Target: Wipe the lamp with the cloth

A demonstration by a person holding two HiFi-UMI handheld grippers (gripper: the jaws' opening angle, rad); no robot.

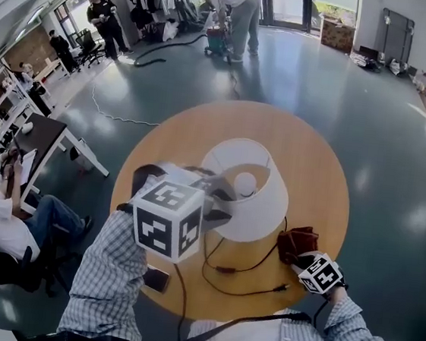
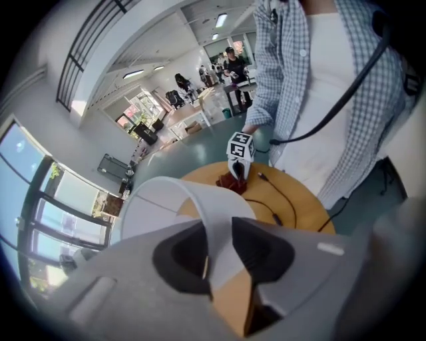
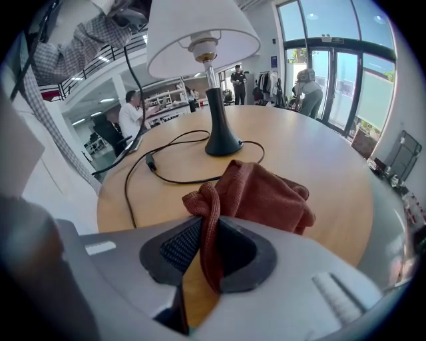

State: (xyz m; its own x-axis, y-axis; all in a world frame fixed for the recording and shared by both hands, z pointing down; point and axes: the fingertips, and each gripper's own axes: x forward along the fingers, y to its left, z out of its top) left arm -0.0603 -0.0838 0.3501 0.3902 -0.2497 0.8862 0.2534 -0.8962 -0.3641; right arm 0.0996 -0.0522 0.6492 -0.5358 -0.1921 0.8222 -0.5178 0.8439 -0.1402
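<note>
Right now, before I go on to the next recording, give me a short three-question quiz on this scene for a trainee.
1. True or false: the right gripper is shut on the red cloth.
2. The left gripper grips: A) the cable, B) the lampshade, C) the cloth.
3. Where does the loose part of the cloth rest?
Key: 1 true; 2 B; 3 on the round wooden table.
</note>
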